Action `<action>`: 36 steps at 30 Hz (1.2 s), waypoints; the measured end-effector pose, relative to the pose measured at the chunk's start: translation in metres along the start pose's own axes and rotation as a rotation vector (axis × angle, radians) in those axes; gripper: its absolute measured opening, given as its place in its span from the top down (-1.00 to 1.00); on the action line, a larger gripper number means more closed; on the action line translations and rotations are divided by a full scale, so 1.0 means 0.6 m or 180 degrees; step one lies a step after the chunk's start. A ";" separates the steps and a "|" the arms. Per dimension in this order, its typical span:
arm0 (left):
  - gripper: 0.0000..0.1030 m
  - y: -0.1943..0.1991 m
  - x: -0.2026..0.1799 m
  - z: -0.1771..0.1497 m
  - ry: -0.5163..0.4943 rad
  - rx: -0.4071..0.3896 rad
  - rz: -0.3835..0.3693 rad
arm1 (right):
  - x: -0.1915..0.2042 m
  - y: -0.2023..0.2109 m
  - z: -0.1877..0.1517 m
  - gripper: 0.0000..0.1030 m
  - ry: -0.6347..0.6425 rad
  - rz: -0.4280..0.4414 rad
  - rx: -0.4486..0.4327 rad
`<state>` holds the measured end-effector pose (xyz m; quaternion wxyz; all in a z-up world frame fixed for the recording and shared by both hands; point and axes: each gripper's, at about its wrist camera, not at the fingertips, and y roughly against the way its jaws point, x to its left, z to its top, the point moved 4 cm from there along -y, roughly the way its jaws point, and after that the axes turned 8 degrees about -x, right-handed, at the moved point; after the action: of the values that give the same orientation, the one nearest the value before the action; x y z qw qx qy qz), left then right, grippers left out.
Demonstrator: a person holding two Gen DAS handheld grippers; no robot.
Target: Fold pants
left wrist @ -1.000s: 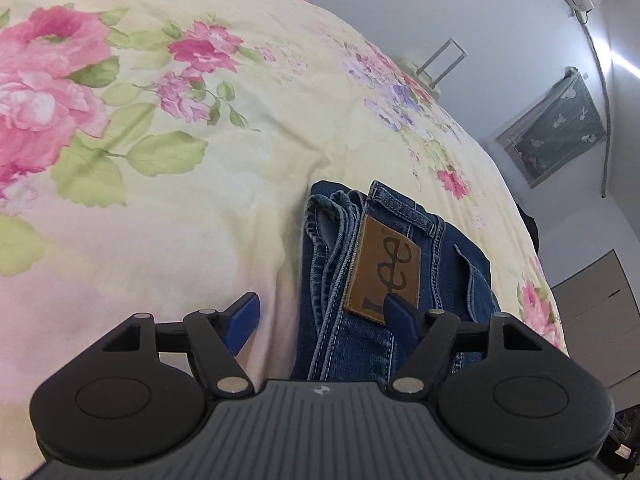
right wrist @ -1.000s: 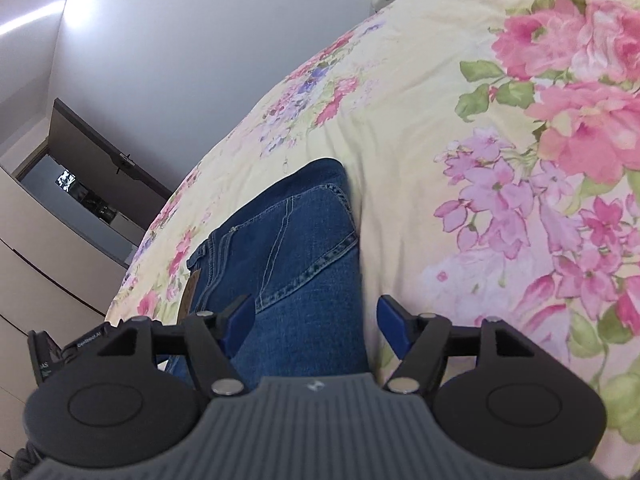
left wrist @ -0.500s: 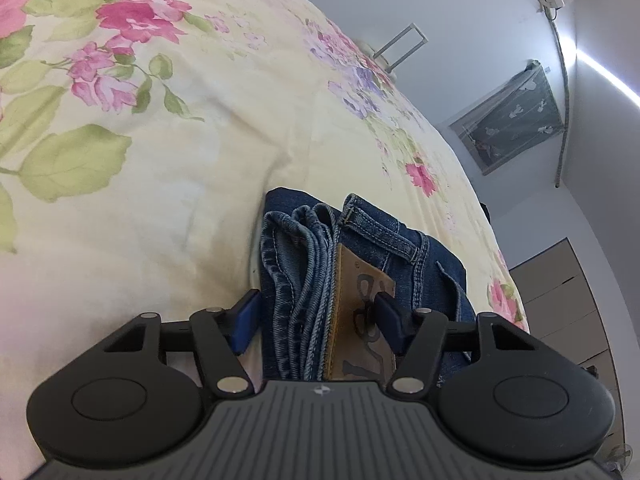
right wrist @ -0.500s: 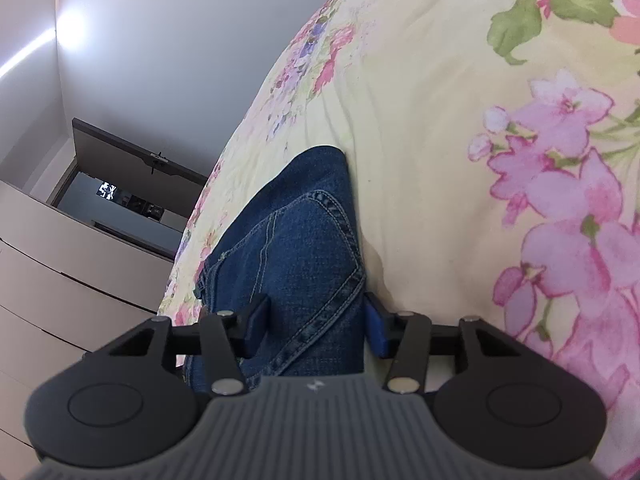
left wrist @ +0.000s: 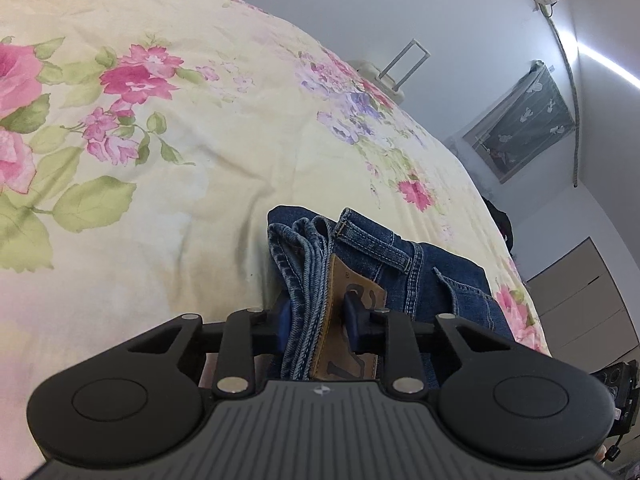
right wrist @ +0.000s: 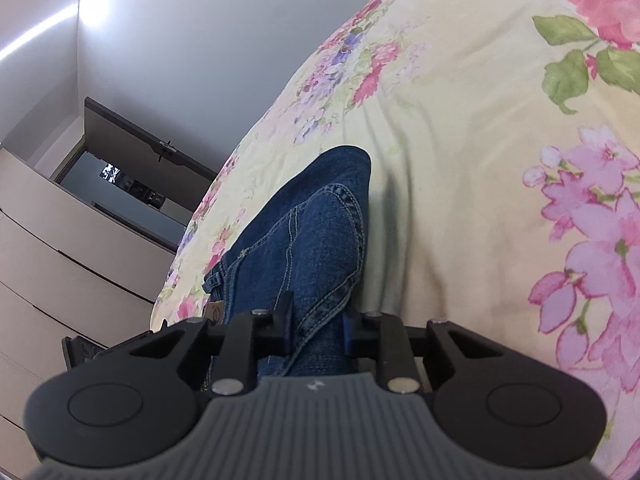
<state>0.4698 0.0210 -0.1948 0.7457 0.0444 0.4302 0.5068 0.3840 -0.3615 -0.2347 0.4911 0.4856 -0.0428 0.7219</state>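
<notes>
In the left wrist view, our left gripper (left wrist: 316, 318) is clenched on the waistband end of the folded blue denim jeans (left wrist: 404, 264), the blue pads squeezing the stacked hems and the brown leather brand patch (left wrist: 348, 320); the bundle lies on the yellow floral bedspread (left wrist: 180, 160), towards its edge on the right of this view. We judge the denim thick and fairly heavy, stiff at the seams yet floppy overall, so the many-layered waistband gives a firm, non-slip hold, though inner layers could slide out if we lift quickly. A pale suitcase with a raised handle (left wrist: 396, 72) stands beyond the far edge of the bed, a grey wardrobe (left wrist: 588, 300) off to the right; neither is in our way. In the right wrist view, our right gripper (right wrist: 316, 322) is closed on the opposite folded end of the jeans, denim bunched between the pads. Beige drawers (right wrist: 60, 272) and a dark doorway (right wrist: 128, 168) sit past the bed's edge, well apart from the work.
</notes>
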 end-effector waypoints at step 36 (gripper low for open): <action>0.44 0.405 0.194 0.216 -0.0397 -0.0235 0.0716 | 0.481 -0.120 -0.215 0.69 0.0257 0.0813 0.0627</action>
<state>0.3976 0.2784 -0.0608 0.7106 0.0963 0.3563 0.5990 0.3399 -0.0624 -0.1178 0.3467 0.4926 -0.0134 0.7981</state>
